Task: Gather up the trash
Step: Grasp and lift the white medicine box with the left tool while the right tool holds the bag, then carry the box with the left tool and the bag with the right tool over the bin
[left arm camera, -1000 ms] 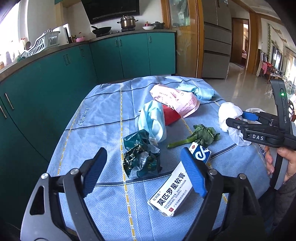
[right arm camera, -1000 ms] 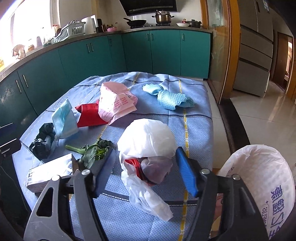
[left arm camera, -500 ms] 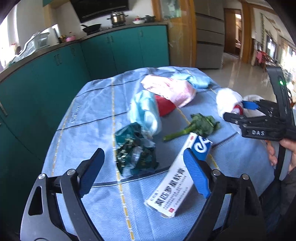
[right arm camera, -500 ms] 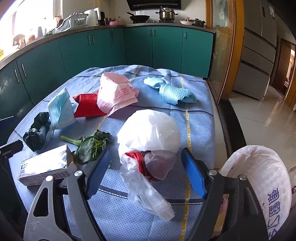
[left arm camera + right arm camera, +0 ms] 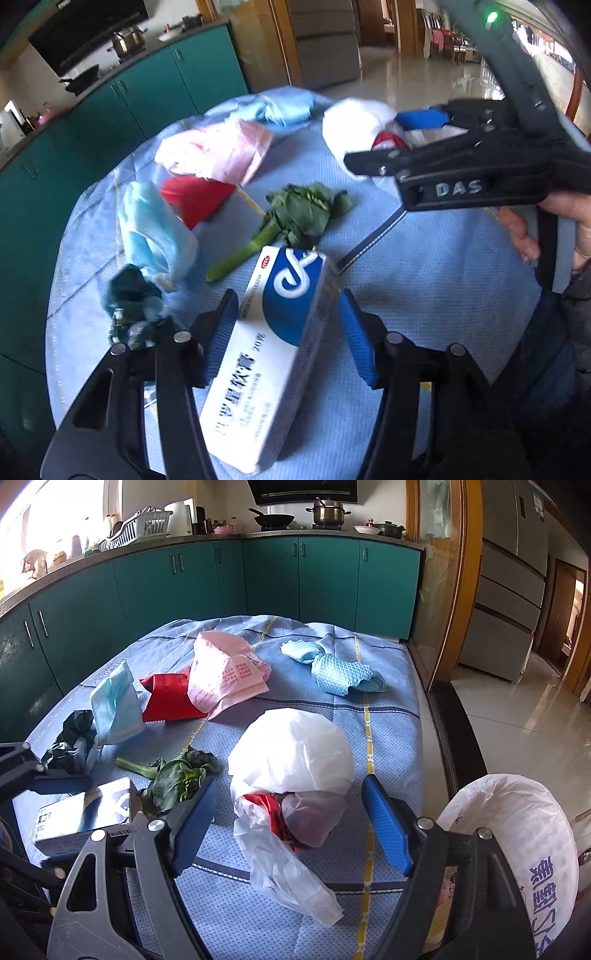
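1. the left hand-held gripper (image 5: 284, 332) is brought down over the white-and-blue medicine box (image 5: 269, 354), which lies between the blue pads (image 5: 221, 325); the jaws have just been closing, but a narrow gap seems to remain on each side, so the box is judged straddled and not yet clamped.
2. the box is approached across its narrow width, probably because that is the span the jaws can take.
3. the right hand-held gripper (image 5: 291, 827) is held released above the white plastic bag (image 5: 291, 760), with nothing between its pads.
4. that bag lies crumpled on the blue-clothed surface (image 5: 388, 716); something red (image 5: 266, 805) is seen at its opening, so it already holds some rubbish.
5. a larger white bag with blue lettering (image 5: 524, 853) hangs beside the surface edge at the right; it is judged to be the collecting bag, and its contents cannot be made out.
6. still loose on the surface are a wilted green vegetable (image 5: 295, 218), a face mask (image 5: 155, 229), a dark green wrapper (image 5: 133, 306), a red packet (image 5: 192, 199), a pink bag (image 5: 218, 151) and blue cloths (image 5: 343, 672).
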`<action>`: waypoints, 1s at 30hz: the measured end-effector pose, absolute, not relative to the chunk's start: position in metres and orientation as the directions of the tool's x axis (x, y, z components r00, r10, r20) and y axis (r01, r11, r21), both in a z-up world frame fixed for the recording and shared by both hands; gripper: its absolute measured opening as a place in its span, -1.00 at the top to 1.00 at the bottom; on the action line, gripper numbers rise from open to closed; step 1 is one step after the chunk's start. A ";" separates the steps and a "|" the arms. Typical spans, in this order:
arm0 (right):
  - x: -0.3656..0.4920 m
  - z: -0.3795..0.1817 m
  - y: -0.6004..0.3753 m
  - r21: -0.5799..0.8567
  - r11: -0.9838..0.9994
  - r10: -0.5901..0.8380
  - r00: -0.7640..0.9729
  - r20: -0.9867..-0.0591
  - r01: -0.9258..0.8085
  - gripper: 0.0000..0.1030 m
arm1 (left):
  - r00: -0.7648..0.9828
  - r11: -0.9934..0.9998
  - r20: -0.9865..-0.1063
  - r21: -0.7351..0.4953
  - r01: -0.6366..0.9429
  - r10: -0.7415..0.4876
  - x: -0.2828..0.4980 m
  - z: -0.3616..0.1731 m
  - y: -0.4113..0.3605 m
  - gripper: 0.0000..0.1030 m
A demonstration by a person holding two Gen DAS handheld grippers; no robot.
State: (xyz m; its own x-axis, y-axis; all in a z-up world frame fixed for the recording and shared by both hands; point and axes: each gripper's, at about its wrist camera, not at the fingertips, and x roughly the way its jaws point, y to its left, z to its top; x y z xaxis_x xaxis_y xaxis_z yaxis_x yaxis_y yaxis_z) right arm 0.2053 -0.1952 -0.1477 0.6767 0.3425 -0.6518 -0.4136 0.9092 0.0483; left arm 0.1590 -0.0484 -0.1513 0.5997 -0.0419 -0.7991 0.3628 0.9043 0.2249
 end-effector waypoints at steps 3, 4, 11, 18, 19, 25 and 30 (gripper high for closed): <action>0.207 -0.149 -0.195 0.054 0.909 0.346 0.673 -0.654 -0.414 -0.51 | 0.572 0.915 -0.820 0.205 0.348 -0.033 0.164 -0.157 -0.043 -0.19; 0.207 -0.150 -0.194 0.050 0.909 0.342 0.673 -0.656 -0.414 -0.51 | 0.561 0.921 -0.827 0.187 0.341 -0.040 0.165 -0.157 -0.041 -0.22; 0.211 -0.151 -0.184 0.005 0.920 0.298 0.688 -0.662 -0.392 -0.51 | 0.544 0.936 -0.837 0.146 0.321 -0.056 0.163 -0.157 -0.031 -0.35; 0.217 -0.152 -0.179 0.005 0.924 0.286 0.681 -0.675 -0.382 -0.51 | 0.575 0.936 -0.816 0.153 0.316 -0.061 0.163 -0.146 -0.030 -0.48; 0.217 -0.153 -0.179 0.006 0.925 0.284 0.680 -0.676 -0.380 -0.51 | 0.573 0.936 -0.817 0.159 0.313 -0.053 0.164 -0.147 -0.031 -0.48; 0.220 -0.154 -0.181 0.037 0.920 0.307 0.661 -0.685 -0.389 -0.51 | 0.545 0.940 -0.836 0.134 0.315 -0.064 0.170 -0.155 -0.030 0.07; 0.219 -0.155 -0.179 0.057 0.910 0.334 0.644 -0.688 -0.411 -0.14 | 0.544 0.941 -0.836 0.125 0.315 -0.071 0.167 -0.153 -0.029 0.44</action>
State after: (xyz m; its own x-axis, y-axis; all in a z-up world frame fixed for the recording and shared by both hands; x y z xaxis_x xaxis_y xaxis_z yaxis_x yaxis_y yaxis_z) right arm 0.2189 -0.1787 -0.1552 0.6445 0.3341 -0.6878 -0.4108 0.9099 0.0572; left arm 0.1673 -0.0290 -0.1533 0.5440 -0.0710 -0.8361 0.3152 0.9407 0.1252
